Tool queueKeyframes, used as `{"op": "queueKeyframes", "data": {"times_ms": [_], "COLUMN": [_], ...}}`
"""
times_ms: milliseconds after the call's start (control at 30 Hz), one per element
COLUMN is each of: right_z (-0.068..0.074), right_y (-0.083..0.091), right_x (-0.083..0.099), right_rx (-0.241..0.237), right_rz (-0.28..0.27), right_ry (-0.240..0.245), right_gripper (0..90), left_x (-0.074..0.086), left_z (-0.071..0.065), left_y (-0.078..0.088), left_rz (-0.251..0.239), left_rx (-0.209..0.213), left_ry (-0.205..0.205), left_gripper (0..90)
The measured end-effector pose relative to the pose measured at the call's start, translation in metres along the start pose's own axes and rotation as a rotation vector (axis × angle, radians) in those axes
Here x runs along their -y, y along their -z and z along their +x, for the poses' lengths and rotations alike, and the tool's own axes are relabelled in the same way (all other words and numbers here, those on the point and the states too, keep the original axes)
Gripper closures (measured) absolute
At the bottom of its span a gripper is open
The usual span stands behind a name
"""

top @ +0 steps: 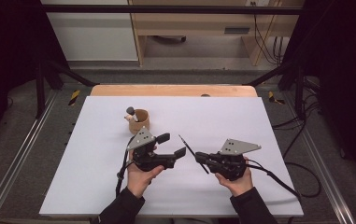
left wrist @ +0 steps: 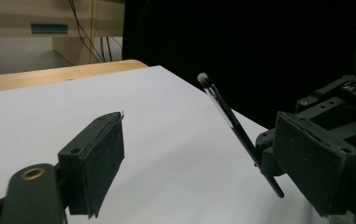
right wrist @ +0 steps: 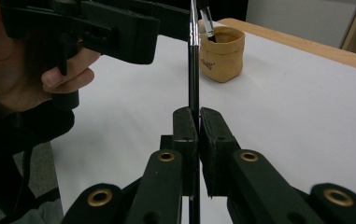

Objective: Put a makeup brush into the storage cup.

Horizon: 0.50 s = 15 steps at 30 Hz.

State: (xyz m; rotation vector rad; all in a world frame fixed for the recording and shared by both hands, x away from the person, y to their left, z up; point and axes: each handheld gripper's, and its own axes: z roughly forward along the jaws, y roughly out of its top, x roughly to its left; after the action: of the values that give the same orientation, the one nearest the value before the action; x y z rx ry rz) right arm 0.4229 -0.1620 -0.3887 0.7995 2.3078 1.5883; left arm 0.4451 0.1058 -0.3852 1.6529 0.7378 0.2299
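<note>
A thin black makeup brush [top: 192, 153] slants up and away, its soft tip [left wrist: 202, 78] in the air above the white sheet. My right gripper [top: 199, 158] is shut on the brush's lower handle [right wrist: 193, 70], the jaws pressed together around it [right wrist: 198, 123]. My left gripper [top: 173, 145] stands open just left of the brush tip, its two pads wide apart [left wrist: 203, 140] with nothing touching them. A small tan pouch [top: 139, 121] stands upright behind the left gripper, with brushes sticking out of it [right wrist: 221, 53].
The white sheet [top: 241, 116] covers most of the wooden table [top: 175, 90]. The person's left hand [right wrist: 12, 60] holds the left gripper close beside the brush. Cables trail from both grippers toward the near edge [top: 278, 179]. Dark frame posts flank the table.
</note>
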Motion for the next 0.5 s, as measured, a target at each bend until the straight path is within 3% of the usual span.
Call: {"op": "queueKeyframes", "data": {"times_ms": [500], "right_z": [0.002], "right_y": [-0.002], "right_x": [0.001], "right_rx": [0.003], "right_rz": [-0.020], "right_ry": [0.005], "right_gripper": [85.8], "left_x": [0.005], "left_z": [-0.005], "left_y": [-0.011], "left_rz": [-0.027], "left_rx": [0.040], "left_ry": [0.045], "left_gripper": [23.6]}}
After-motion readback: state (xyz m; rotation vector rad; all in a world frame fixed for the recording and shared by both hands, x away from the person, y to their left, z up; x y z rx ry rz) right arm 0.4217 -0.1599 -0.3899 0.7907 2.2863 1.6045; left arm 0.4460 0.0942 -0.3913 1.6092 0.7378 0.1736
